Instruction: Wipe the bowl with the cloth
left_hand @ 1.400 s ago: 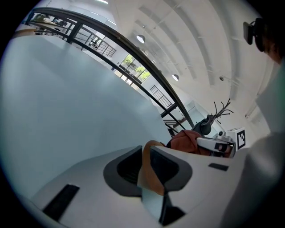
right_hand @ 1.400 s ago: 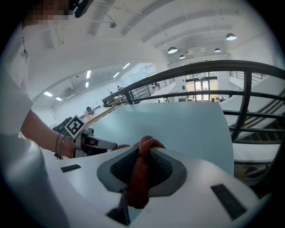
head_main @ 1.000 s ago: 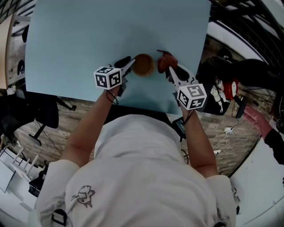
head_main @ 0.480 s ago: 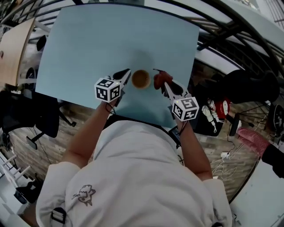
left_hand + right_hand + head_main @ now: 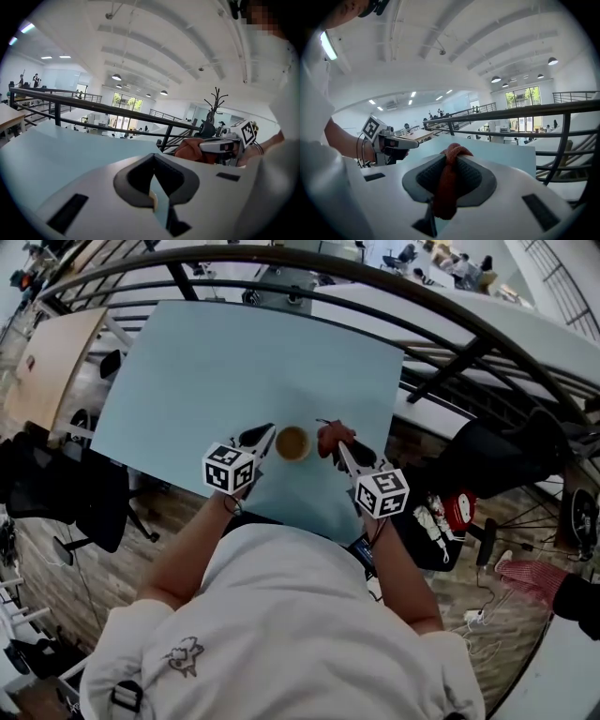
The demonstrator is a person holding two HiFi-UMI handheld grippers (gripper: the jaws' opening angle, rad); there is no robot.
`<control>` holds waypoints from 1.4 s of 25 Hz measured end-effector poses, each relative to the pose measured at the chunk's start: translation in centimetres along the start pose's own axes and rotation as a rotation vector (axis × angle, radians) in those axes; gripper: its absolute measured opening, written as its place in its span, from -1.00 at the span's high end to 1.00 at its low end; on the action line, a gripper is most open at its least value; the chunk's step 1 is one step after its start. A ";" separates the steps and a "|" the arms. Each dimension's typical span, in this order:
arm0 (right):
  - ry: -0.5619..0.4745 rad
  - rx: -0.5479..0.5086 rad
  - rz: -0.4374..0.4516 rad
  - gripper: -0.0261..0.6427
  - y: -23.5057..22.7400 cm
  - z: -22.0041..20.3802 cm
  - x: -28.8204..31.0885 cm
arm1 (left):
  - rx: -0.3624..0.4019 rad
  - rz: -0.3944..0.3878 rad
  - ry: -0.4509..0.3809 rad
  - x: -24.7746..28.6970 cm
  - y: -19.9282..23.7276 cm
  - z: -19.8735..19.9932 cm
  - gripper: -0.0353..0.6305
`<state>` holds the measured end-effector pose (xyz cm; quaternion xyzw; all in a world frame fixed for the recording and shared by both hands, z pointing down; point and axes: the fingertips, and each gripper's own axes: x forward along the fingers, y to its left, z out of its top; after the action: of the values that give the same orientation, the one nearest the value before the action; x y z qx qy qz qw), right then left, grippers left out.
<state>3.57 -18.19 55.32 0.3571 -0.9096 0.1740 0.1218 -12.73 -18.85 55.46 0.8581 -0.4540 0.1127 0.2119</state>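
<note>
A small tan bowl [image 5: 292,442] sits on the light blue table [image 5: 206,352] near its front edge. Just left of the bowl and above it, my left gripper [image 5: 265,434] is shut. Its jaws have just been closing and nothing shows between them in the left gripper view [image 5: 154,157]. To the right of the bowl, my right gripper [image 5: 336,448] is shut on a rust-red cloth [image 5: 329,435]. The cloth [image 5: 449,173] runs between the pads and bunches past the tips. Neither gripper view shows the bowl.
A curved black railing [image 5: 450,362] runs behind and right of the table. Black chairs [image 5: 84,502] stand on the floor at the left, beside a wooden desk [image 5: 47,381]. A dark bag [image 5: 487,456] and cables [image 5: 450,512] lie at the right.
Both grippers have risen off the table. The left jaws, open beside the bowl a second ago, have closed empty. The bowl stays on the table and the right keeps the cloth.
</note>
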 end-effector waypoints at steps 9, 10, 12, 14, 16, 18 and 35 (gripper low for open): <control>-0.041 -0.037 0.008 0.72 3.8 1.4 -1.0 | 0.052 -0.035 -0.031 -3.1 -1.5 2.0 0.86; -0.046 -0.041 0.001 0.72 4.3 1.5 -1.1 | 0.054 -0.048 -0.042 -3.4 -1.7 2.2 0.86; -0.055 -0.039 -0.017 0.72 5.5 1.6 -1.4 | 0.064 -0.077 -0.046 -4.3 -2.1 2.3 0.86; -0.062 -0.029 -0.037 0.72 6.9 1.6 -1.8 | 0.068 -0.103 -0.044 -5.5 -2.3 2.3 0.86; -0.066 -0.024 -0.059 0.72 8.5 1.4 -2.4 | 0.070 -0.130 -0.042 -7.1 -2.5 2.1 0.86; -0.067 -0.021 -0.081 0.72 10.2 1.1 -2.7 | 0.072 -0.160 -0.031 -8.8 -2.7 1.5 0.86; -0.030 -0.041 -0.119 0.72 21.2 -2.6 -6.3 | 0.088 -0.242 -0.034 -18.7 -5.0 -4.2 0.86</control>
<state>-6.32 1.22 50.68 0.4106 -0.8919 0.1422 0.1255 -19.15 -0.71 50.64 0.9168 -0.3454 0.0916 0.1784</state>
